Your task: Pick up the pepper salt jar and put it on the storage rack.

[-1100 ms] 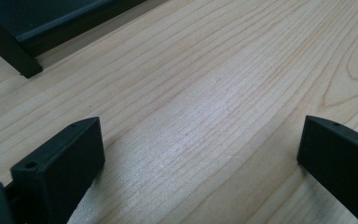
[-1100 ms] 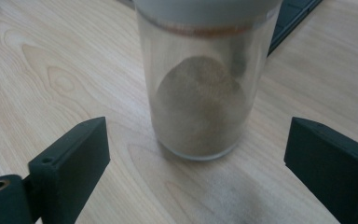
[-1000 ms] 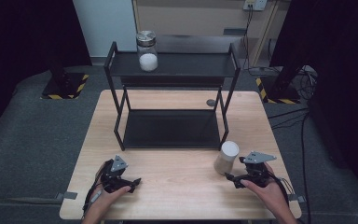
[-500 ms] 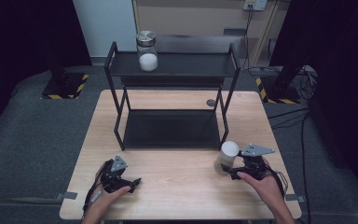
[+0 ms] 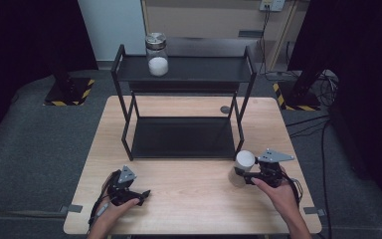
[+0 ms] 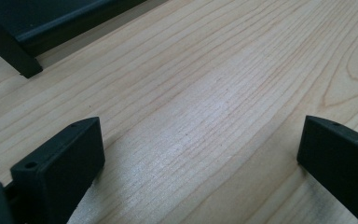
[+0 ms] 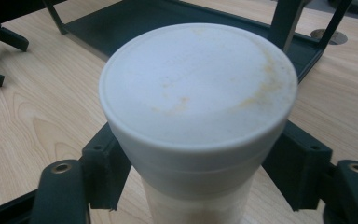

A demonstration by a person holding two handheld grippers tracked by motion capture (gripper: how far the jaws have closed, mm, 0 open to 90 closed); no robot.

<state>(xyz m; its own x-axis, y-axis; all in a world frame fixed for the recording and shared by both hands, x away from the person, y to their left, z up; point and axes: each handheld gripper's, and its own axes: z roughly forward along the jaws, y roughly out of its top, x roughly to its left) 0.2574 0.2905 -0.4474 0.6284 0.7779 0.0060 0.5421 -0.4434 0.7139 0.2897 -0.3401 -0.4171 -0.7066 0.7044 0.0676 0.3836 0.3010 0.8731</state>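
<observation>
Two grippers at table [image 5: 189,199] front in high view: left gripper [image 5: 138,194] idle, right gripper [image 5: 239,174] at white-lidded jar [image 5: 242,167], right of black rack [image 5: 184,137].
Left gripper view: jaws apart, bare wood between.
Right gripper view: jaws just closing, clamped under jar lid [image 7: 198,88]. Risk: grip high, smooth wall, likely slip or tilt on lift.

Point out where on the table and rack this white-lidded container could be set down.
Free: rack's lower shelf, most of the top shelf right of the glass jar, and tabletop between left hand-held gripper and white container. Nowhere is crowded.
</observation>
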